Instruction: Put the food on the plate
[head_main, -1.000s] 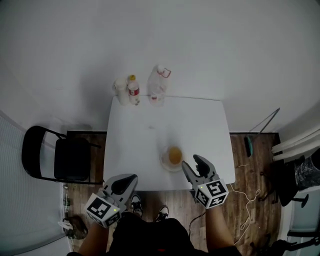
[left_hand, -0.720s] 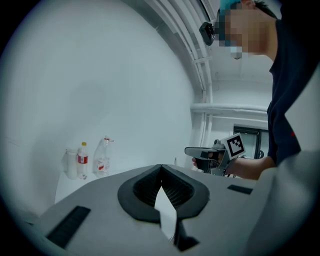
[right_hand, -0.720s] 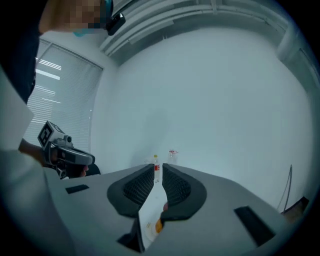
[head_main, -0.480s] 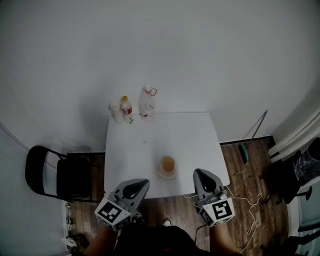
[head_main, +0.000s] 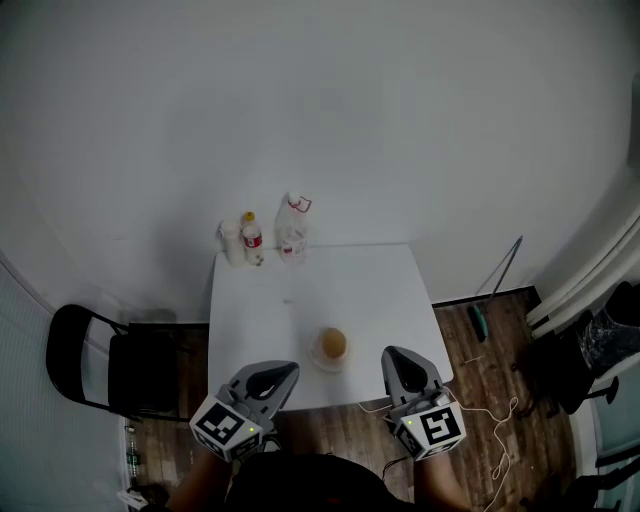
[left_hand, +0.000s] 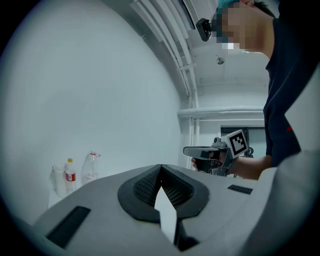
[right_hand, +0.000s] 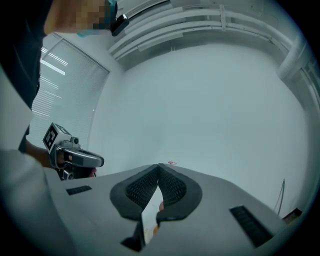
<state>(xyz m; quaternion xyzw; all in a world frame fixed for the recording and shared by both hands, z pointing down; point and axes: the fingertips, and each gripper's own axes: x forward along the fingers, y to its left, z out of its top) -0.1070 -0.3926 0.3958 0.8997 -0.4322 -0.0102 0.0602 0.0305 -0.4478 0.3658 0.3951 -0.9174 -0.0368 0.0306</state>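
A round brown piece of food (head_main: 334, 343) lies on a small pale plate (head_main: 318, 359) near the front edge of the white table (head_main: 370, 290). Both grippers hang at the table's front edge, off the plate. My left gripper (head_main: 283, 369) is shut and empty; its jaws meet in the left gripper view (left_hand: 160, 168). My right gripper (head_main: 393, 355), right of the plate, is also shut with nothing held (right_hand: 159, 166). Each gripper view shows the other gripper: the right one (left_hand: 200, 151) and the left one (right_hand: 80, 159).
Three bottles (head_main: 251, 238) stand at the table's far left corner, the largest a clear jug (head_main: 291, 228). A black folding chair (head_main: 85, 350) stands left of the table. A white cable (head_main: 492, 420) trails on the wooden floor at the right.
The right gripper's jaws have shut, and it has drawn back from beside the plate. The head view has pulled up and back from the table. The food stays on the plate.
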